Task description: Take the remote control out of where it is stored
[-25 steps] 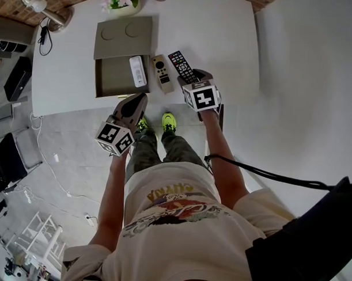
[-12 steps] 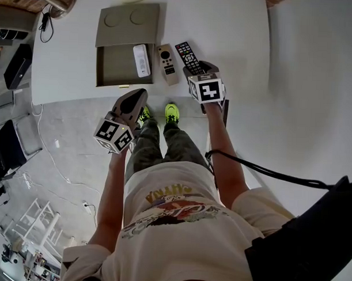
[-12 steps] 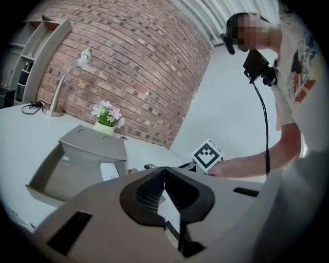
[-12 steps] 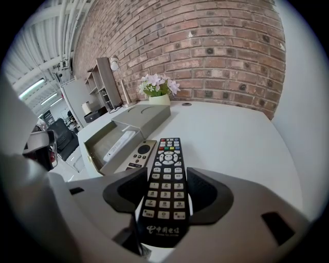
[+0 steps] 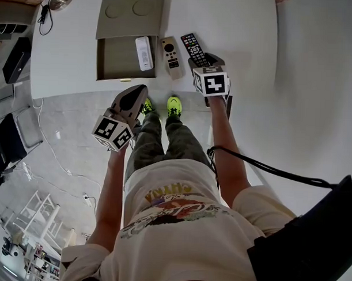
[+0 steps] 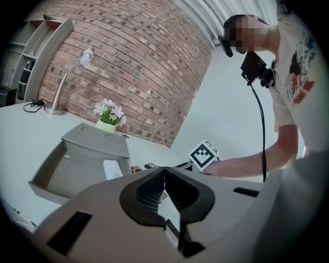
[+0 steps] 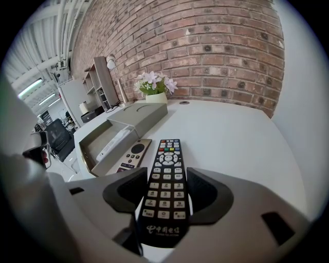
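Observation:
A black remote (image 5: 192,45) (image 7: 165,180) lies low and flat over the white table (image 5: 237,35), its near end between the jaws of my right gripper (image 5: 202,60) (image 7: 167,172), which is shut on it. To its left a gold remote (image 5: 171,57) (image 7: 132,154) rests on the table. A white remote (image 5: 144,52) (image 7: 114,144) (image 6: 112,168) sits in the open drawer (image 5: 115,60) of a grey box (image 5: 131,14) (image 6: 95,149). My left gripper (image 5: 138,92) (image 6: 164,169) hangs shut and empty just off the table's near edge.
A flower pot (image 7: 154,90) and a desk lamp (image 6: 67,77) stand at the table's far side by the brick wall. Chairs and cables lie on the floor to the left (image 5: 14,143). A black cable (image 5: 267,169) trails from the right arm.
The head view has shifted, so the table sits higher in the picture. Both grippers and all three remotes keep their places relative to each other.

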